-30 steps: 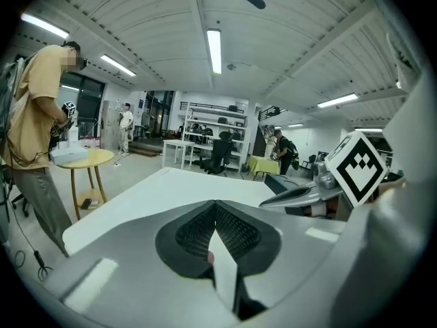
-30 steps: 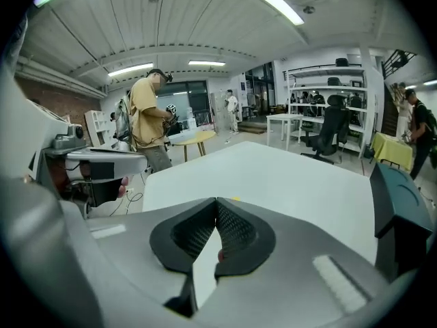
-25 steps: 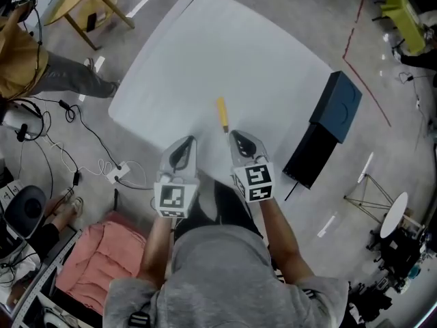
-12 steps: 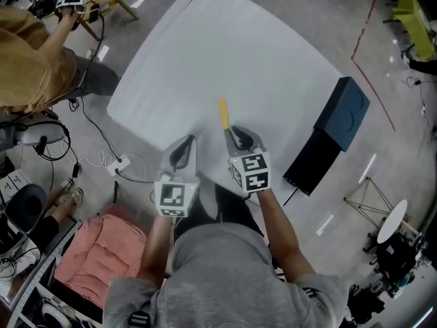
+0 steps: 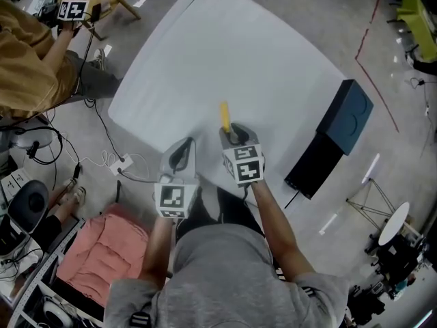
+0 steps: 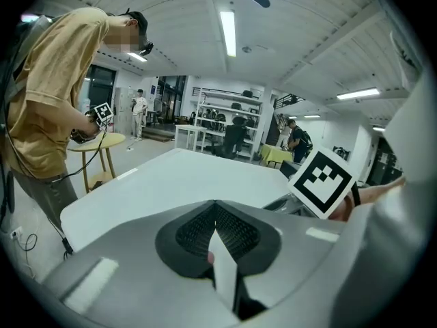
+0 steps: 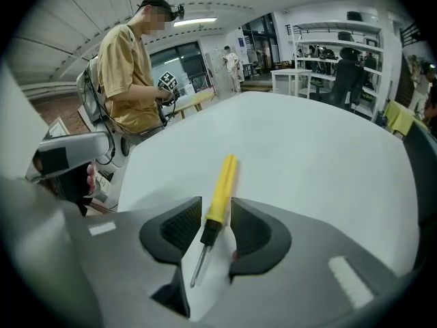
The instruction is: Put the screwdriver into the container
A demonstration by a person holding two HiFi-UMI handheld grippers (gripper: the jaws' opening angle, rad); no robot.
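A yellow-handled screwdriver [image 5: 223,115] lies on the white table [image 5: 239,53], near its front edge. In the right gripper view its yellow handle [image 7: 222,183] and thin metal shaft [image 7: 198,265] lie between the jaws. My right gripper [image 5: 230,130] points steeply down over the tool's near end. Its jaws have just been opening and stand open on either side of the screwdriver without pressing on it. My left gripper [image 5: 188,142] hovers beside it to the left, shut and empty. The dark blue container [image 5: 348,115] stands off the table's right edge.
A person in a tan shirt [image 5: 27,67] stands past the table's far left corner, holding a marker-cube device [image 5: 73,9]. Cables [image 5: 102,156] and a pink cloth [image 5: 102,251] lie on the floor at the left. A small wooden table [image 6: 95,142] stands there too.
My right gripper has moved forward and tipped down until its tips cover the screwdriver's near end. The left gripper has hardly moved. The person at upper left has shifted.
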